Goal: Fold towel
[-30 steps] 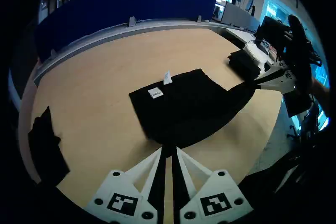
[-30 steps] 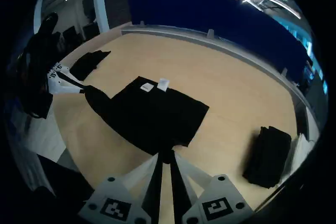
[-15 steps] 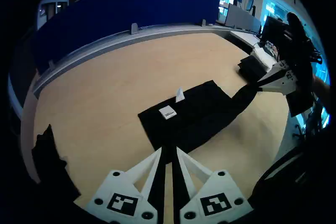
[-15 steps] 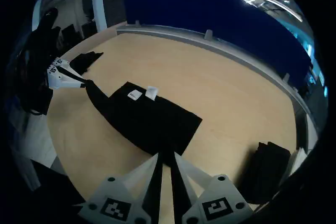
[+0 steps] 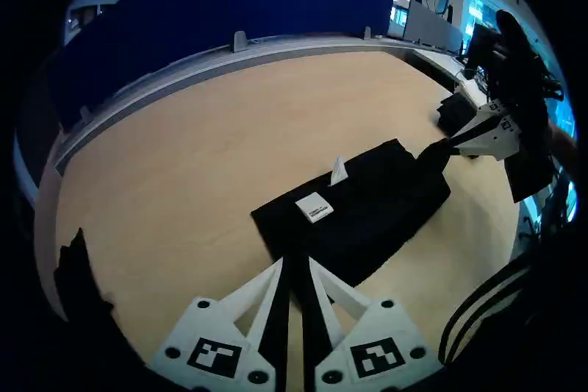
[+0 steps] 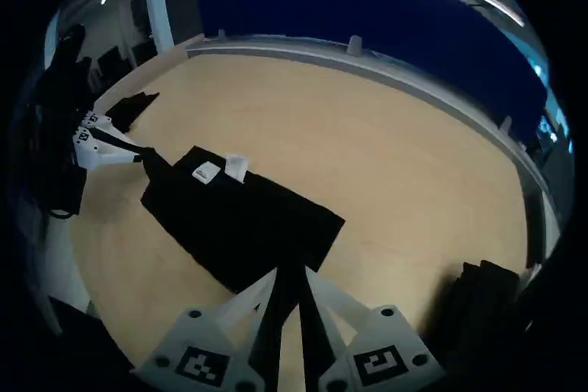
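Observation:
A black towel (image 5: 367, 204) with two white labels (image 5: 314, 207) lies as a long band on the wooden table (image 5: 220, 142). In the left gripper view, my left gripper (image 5: 296, 265) is shut on the towel's near corner. Farther right in that view, my right gripper (image 5: 446, 148) pinches the towel's other end. In the right gripper view, the towel (image 6: 235, 219) runs from my right gripper (image 6: 292, 274), which is shut on its near corner, to the left gripper (image 6: 141, 156) at the far left end. A person's dark-clad arm holds each far gripper.
A stack of folded black cloths (image 6: 478, 304) sits at the table's right end, also seen as a dark stack (image 5: 456, 109). Another black cloth (image 5: 77, 274) lies at the left end. A blue partition (image 5: 220, 2) lines the far table edge.
Both grippers have carried the held edge along. The towel has gone from a wide sheet with raised, draped corners to a narrower, flatter band stretched between them.

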Demonstrator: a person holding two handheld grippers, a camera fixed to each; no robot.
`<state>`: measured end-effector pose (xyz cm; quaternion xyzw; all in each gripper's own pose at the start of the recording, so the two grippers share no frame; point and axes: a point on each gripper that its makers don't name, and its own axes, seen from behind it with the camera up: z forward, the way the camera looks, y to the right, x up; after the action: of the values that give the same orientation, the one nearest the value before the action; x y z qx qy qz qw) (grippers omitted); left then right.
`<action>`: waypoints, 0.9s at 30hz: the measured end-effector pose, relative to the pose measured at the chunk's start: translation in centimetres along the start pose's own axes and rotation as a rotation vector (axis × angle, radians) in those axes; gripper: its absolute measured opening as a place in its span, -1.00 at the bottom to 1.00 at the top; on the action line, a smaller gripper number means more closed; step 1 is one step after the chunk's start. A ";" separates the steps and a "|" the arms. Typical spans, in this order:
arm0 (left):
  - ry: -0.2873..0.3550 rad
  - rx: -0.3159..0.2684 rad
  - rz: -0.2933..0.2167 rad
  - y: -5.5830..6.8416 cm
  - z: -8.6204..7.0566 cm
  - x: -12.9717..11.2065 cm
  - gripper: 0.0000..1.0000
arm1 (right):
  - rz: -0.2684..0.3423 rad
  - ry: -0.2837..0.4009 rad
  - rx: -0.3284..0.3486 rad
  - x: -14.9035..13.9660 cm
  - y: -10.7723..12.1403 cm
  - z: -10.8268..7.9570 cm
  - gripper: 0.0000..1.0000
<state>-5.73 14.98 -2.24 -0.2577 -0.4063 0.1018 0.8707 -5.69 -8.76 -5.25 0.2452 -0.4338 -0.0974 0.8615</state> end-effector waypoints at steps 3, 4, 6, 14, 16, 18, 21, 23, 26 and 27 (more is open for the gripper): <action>-0.009 0.000 -0.001 -0.1 0.9 -0.4 -0.82 | 0.007 -0.014 0.002 -0.3 0.1 0.6 -0.76; -0.009 0.000 -0.001 -0.1 1.1 -0.4 -0.82 | 0.005 -0.018 -0.001 -0.4 0.2 0.8 -0.76; -0.009 0.000 -0.002 -0.2 1.6 -0.5 -0.82 | 0.004 -0.025 -0.009 -0.6 0.4 1.2 -0.76; -0.011 0.021 -0.013 -1.1 3.7 -0.5 -0.82 | 0.005 -0.036 -0.042 -0.8 1.3 3.5 -0.74; -0.011 0.034 -0.012 -1.5 4.3 -0.5 -0.82 | 0.007 -0.035 -0.047 -0.8 1.4 4.0 -0.74; -0.012 0.047 -0.010 -1.8 4.9 -0.5 -0.81 | 0.010 -0.033 -0.052 -0.9 1.5 4.4 -0.73; -0.020 0.066 -0.001 -2.2 5.6 -0.7 -0.80 | 0.015 -0.028 -0.062 -0.9 1.6 4.9 -0.69; -0.026 0.074 0.006 -2.3 6.0 -0.9 -0.80 | 0.019 -0.025 -0.071 -0.9 1.8 5.2 -0.66; -0.028 0.084 0.013 -2.4 6.4 -0.9 -0.79 | 0.024 -0.023 -0.078 -1.0 2.0 5.7 -0.60; -0.029 0.086 0.013 -2.4 6.5 -0.9 -0.78 | 0.026 -0.023 -0.080 -1.0 2.1 5.9 -0.59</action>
<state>-11.34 14.92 1.93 -0.2210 -0.4124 0.1284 0.8744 -11.03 -8.58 -1.93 0.2038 -0.4424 -0.1064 0.8669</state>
